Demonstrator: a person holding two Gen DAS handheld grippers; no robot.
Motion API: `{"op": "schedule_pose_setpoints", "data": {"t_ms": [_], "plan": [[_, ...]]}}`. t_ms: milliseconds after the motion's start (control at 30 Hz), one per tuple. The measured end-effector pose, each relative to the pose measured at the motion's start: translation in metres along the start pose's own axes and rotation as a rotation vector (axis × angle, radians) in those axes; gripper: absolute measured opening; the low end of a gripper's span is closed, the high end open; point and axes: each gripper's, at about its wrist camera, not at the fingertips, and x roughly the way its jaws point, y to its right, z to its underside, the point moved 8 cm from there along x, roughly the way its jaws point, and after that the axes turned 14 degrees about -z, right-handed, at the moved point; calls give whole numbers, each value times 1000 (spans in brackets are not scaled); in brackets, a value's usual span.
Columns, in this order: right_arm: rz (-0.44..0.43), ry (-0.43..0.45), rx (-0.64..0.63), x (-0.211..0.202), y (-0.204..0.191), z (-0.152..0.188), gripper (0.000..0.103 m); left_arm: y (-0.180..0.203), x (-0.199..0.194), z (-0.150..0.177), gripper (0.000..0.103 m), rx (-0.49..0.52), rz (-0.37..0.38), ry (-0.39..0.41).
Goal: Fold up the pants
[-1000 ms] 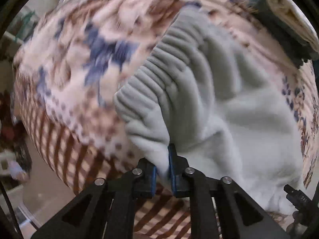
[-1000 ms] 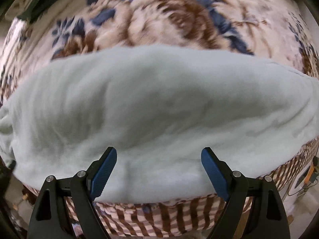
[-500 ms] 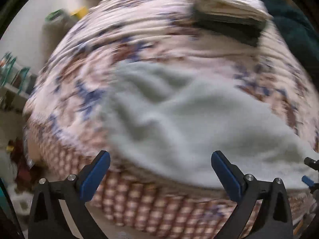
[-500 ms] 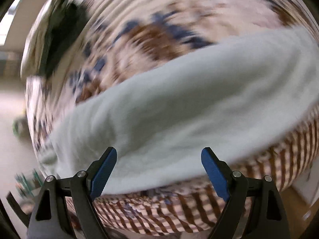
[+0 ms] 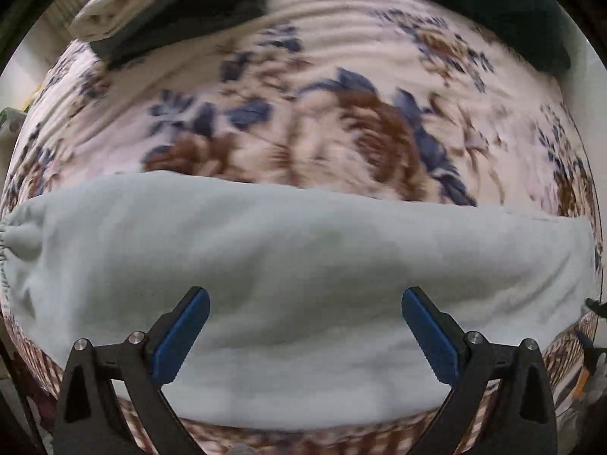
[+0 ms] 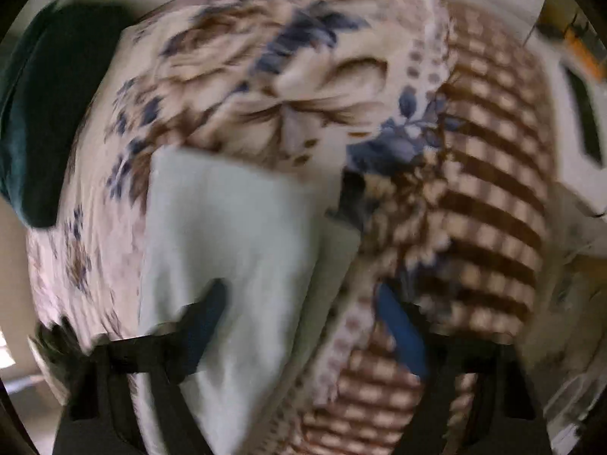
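The pale grey-green fleece pants (image 5: 303, 265) lie as a long band across the bed, with the gathered waistband (image 5: 11, 242) at the far left. My left gripper (image 5: 305, 303) hangs over the middle of the band, open wide, with nothing gripped. In the blurred right wrist view, the pants' leg end (image 6: 227, 227) lies near the bed's edge. My right gripper (image 6: 299, 303) is over that end and its jaws are closing. The cloth's edge lies between the fingers, and the pads do not press on it.
A floral bedspread (image 5: 341, 132) covers the bed, with a brown checked border (image 6: 485, 189) along its edge. A folded stack of cream and dark clothes (image 5: 159, 3) lies at the back left. A dark teal item (image 5: 493, 11) lies at the back right. White furniture (image 6: 576, 132) stands beyond the bed.
My left gripper let go of the waistband, opened wide and swung over the pants' middle. My right gripper swept sideways to the leg end, rolled, and its fingers came closer together.
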Motion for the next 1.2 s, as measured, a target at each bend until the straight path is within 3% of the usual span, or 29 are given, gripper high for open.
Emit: {"op": "schedule_pose_setpoints", "data": {"t_ms": [33, 100, 200, 267, 367, 467, 533, 600, 633, 767, 867, 1067, 1200], "plan": [[-33, -23, 3, 9, 4, -8, 27, 9, 0, 0, 103, 12, -7, 3], [-57, -39, -28, 16, 4, -15, 18, 24, -4, 1, 103, 40, -25, 11], [-113, -14, -67, 3, -6, -4, 15, 35, -9, 7, 103, 66, -32, 14], [-150, 3, -58, -21, -7, 0, 6, 41, -11, 11, 103, 84, -39, 15], [-147, -17, -82, -25, -2, 5, 7, 43, -13, 15, 103, 96, -49, 26], [-74, -133, -78, 8, 16, 3, 13, 36, -10, 18, 103, 96, -78, 30], [-3, -176, -93, 18, 19, 3, 39, 22, -11, 21, 103, 65, -64, 16], [28, -146, -140, 10, 3, 7, 53, 2, -15, 24, 103, 10, -26, 11], [31, -138, -166, 7, -7, 14, 55, -13, -16, 27, 103, -17, -16, -2], [16, -200, -273, 5, -59, 85, 55, -80, -21, 37, 103, -112, 13, -14], [-20, -328, -333, 28, -93, 172, 55, -149, -18, 44, 103, -161, 5, -10], [-84, -572, -258, 93, -125, 364, 55, -314, 3, 50, 103, -241, -87, 16], [-106, -583, -168, 123, -136, 442, 55, -395, 40, 53, 103, -287, -61, -38]]}}
